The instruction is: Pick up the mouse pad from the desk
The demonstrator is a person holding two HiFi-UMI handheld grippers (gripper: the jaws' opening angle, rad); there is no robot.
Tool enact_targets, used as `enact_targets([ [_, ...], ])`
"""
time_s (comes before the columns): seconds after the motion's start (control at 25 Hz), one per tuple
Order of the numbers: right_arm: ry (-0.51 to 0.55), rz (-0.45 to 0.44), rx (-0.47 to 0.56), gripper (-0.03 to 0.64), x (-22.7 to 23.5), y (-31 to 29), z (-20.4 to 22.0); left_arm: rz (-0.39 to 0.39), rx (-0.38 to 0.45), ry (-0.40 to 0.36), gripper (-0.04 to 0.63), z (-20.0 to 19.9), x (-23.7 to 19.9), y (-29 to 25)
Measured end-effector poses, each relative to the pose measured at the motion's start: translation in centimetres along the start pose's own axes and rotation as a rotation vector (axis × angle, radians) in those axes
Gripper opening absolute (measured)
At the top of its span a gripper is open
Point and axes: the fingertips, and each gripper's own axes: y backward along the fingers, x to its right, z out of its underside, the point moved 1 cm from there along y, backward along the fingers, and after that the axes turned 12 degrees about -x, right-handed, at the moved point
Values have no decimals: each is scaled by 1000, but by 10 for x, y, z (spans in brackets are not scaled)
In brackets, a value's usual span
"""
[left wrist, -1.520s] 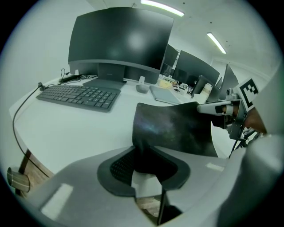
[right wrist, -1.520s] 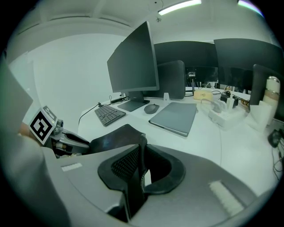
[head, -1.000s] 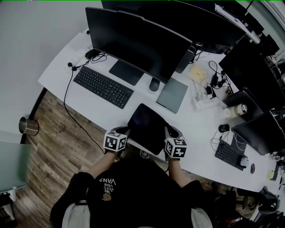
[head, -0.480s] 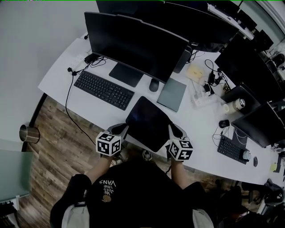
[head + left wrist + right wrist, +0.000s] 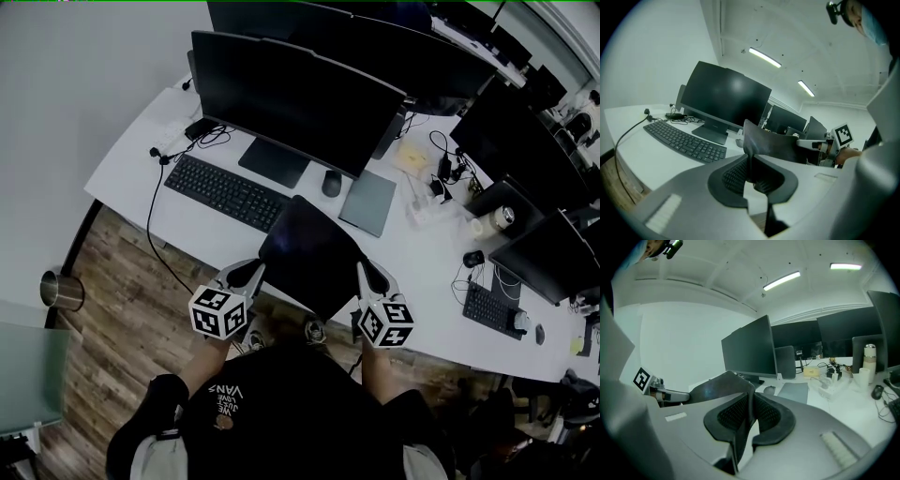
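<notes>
Pad (image 5: 305, 248) is thin and floppy; your left tongs (image 5: 255, 270) and right tongs (image 5: 362, 272) clamp its opposite edges, so hold it taut

Head view looks steeply down on the curved white desk (image 5: 216, 239); both gripper views skim it, sharing the black monitor (image 5: 295, 94).

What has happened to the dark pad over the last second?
The left claw and right claw, each clamped on a side edge of the mouse pad, have lifted it off the desk. Neither grip changed. The keyboard and mouse stayed put.
</notes>
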Motion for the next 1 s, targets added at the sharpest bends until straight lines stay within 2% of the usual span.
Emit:
enact_targets([
  [0.52, 10, -48, 7, 48, -64, -8, 16, -32, 32, 4, 35, 17, -37, 57],
  [1.0, 18, -71, 5, 48, -93, -15, 28, -46, 50, 12, 34, 31, -53, 81],
])
